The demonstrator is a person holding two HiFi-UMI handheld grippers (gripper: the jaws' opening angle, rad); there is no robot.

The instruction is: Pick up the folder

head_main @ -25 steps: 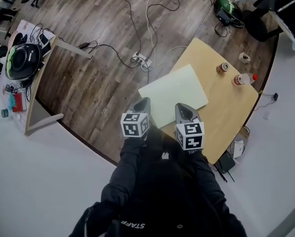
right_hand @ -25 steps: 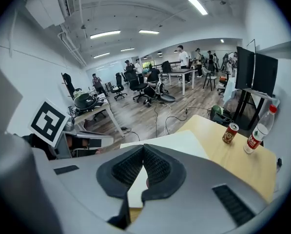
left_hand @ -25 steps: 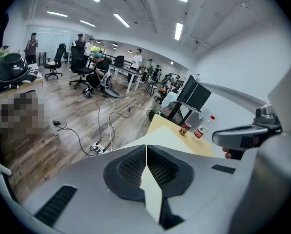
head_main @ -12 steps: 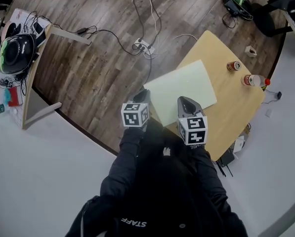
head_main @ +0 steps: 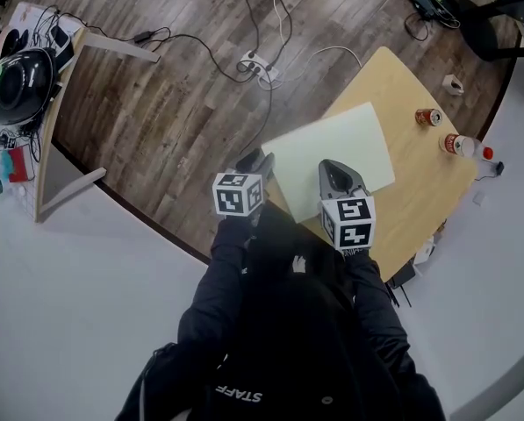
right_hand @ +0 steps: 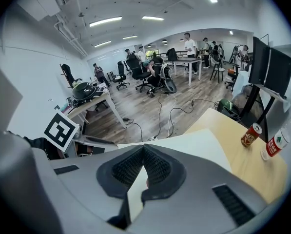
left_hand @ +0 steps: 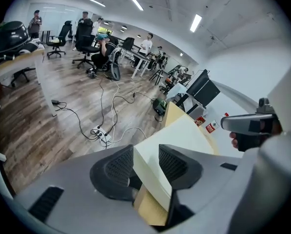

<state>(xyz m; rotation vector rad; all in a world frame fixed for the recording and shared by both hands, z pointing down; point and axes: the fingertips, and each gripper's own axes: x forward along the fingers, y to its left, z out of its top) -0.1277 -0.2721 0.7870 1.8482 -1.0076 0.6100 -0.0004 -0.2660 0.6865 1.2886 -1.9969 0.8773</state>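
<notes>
The folder (head_main: 332, 147) is a pale yellow-green sheet lying flat on the round wooden table (head_main: 419, 182), with one corner hanging past the table's near left rim. My left gripper (head_main: 254, 160) is at that corner. In the left gripper view its jaws (left_hand: 146, 157) are opening, with the corner of the folder (left_hand: 184, 130) between them and the pads not pressing on it. My right gripper (head_main: 336, 169) hovers over the folder's near edge. In the right gripper view its jaws (right_hand: 143, 150) are shut tip to tip above the folder (right_hand: 199, 145).
A drink can (head_main: 428, 117) and a plastic bottle (head_main: 463, 145) stand at the table's far right. Cables and a power strip (head_main: 253, 67) lie on the wood floor beyond. A second desk with a black helmet (head_main: 16, 82) stands at far left.
Both grippers have come down and forward toward the folder's near edge. The left one now sits at the folder's overhanging corner.
</notes>
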